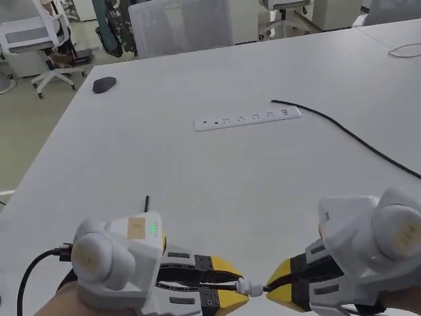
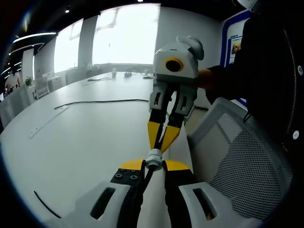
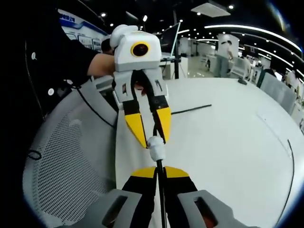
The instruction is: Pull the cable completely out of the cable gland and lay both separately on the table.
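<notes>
Left gripper [image 2: 153, 166] pinches the small, light plastic gland [image 2: 153, 159] between its tips. Right gripper [image 3: 159, 172], closed on the thin, limp cable [image 3: 160, 194] just beyond, likely needs a firm hold against slipping.

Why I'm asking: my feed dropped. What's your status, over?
Left gripper shut on small white plastic cable gland. Right gripper shut on thin black cable, not yet out. Nothing blocking.
</notes>
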The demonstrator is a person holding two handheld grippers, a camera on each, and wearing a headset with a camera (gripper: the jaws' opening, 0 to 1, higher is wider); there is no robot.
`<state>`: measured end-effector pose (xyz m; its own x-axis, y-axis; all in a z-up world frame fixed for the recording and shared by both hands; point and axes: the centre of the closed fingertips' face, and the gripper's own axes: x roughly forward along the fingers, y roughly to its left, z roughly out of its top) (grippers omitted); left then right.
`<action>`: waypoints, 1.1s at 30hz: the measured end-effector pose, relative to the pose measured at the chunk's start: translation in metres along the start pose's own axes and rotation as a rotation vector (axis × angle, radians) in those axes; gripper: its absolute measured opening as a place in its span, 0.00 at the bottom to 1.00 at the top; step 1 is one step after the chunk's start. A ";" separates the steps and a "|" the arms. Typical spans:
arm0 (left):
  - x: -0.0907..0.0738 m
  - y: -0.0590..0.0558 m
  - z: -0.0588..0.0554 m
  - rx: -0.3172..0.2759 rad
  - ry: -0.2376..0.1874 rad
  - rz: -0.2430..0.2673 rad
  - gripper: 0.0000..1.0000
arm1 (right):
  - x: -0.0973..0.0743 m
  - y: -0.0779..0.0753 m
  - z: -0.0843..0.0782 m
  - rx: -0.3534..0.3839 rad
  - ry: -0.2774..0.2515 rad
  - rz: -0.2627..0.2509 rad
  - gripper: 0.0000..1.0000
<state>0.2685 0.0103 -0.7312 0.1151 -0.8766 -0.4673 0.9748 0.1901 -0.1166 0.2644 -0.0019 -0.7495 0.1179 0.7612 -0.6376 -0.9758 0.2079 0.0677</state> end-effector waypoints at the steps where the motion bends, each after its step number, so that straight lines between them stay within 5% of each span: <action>1: 0.000 0.000 0.000 -0.006 -0.003 -0.001 0.16 | 0.000 0.000 0.000 -0.001 0.000 -0.001 0.00; 7: -0.005 0.005 -0.003 -0.014 -0.008 0.024 0.15 | -0.014 -0.017 -0.017 0.056 0.025 -0.100 0.00; 19: -0.019 0.010 -0.008 -0.028 -0.008 0.061 0.15 | -0.062 -0.051 -0.079 0.216 0.045 -0.273 0.00; 33: -0.021 0.008 -0.011 -0.023 0.011 0.062 0.16 | -0.076 -0.069 -0.124 0.296 0.126 -0.361 0.02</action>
<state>0.2714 0.0349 -0.7325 0.1725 -0.8578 -0.4841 0.9613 0.2537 -0.1071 0.3005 -0.1498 -0.8008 0.3984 0.5319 -0.7472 -0.7802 0.6249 0.0289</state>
